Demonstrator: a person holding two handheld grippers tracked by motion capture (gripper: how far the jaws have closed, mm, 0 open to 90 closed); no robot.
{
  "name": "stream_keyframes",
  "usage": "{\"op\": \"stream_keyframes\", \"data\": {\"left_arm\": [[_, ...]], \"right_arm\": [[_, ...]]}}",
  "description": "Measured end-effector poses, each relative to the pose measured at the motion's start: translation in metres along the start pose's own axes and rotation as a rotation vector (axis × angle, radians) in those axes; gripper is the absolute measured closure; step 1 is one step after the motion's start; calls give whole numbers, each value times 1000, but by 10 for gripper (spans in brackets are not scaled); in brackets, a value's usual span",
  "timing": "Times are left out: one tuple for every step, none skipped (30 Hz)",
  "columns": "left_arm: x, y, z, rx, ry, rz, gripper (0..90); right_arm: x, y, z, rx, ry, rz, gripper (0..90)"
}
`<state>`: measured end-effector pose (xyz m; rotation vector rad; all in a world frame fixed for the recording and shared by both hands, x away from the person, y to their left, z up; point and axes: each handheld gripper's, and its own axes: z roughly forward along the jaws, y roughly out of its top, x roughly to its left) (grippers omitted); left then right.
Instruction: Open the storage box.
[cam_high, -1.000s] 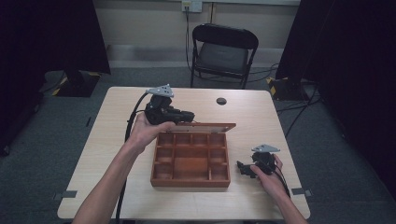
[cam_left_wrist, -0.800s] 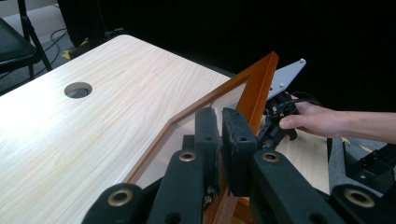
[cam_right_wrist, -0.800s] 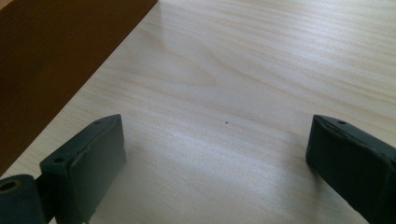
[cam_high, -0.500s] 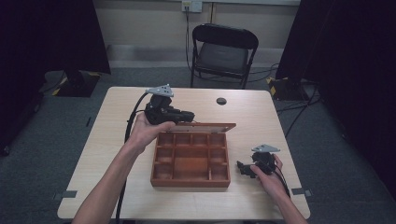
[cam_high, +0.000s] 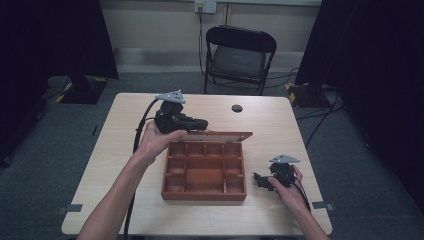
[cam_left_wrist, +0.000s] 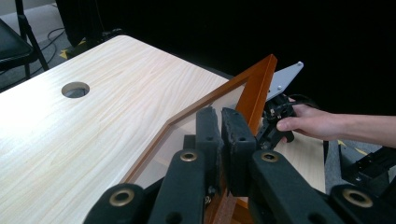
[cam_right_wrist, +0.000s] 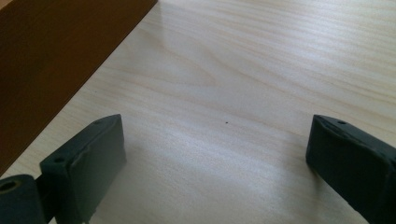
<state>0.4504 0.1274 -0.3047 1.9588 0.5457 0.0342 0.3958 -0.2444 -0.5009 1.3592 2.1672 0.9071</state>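
1. Nearest the person, at the table's right front, the right gripper rested low on the bare wood, jaws spread wide with nothing between them, as the right gripper view showed. It lay just beside the box, apart from its right wall.

2. At mid-table stood the box, wooden and open, its compartments bare as far as could be seen. Its front wall faced the person.

3. Behind the compartments rose the lid, hinged at the box's far edge and tilted partway up. In the left gripper view its glazed panel and orange frame stood at a slant.

4. At the lid's left end, the left gripper was clenched on the frame, pads pinching the edge.

5. Handling note, as a judgement: the step appeared to be swinging the lid on its hinge. To do it well, the left hand should follow the hinge's arc rather than pull straight, keeping the pinch firm. The idle right gripper could steady the box's right wall should the base begin to slide.

6. Farthest off were the cable hole and a chair beyond the table.
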Motion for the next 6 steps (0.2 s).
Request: {"op": "stream_keyframes", "data": {"left_arm": [[0,0,0,-2,-1,-1,865],[0,0,0,-2,-2,0,865],[0,0,0,-2,-2,0,865],[0,0,0,-2,-3,1,866],[0,0,0,-1,-2,1,866],[0,0,0,-1,-2,1,865]], "right_arm": [[0,0,0,0,0,0,40],[0,0,0,0,0,0,40],[0,0,0,0,0,-1,40],[0,0,0,0,0,0,40],[0,0,0,0,0,0,40],[0,0,0,0,0,0,40]]}}
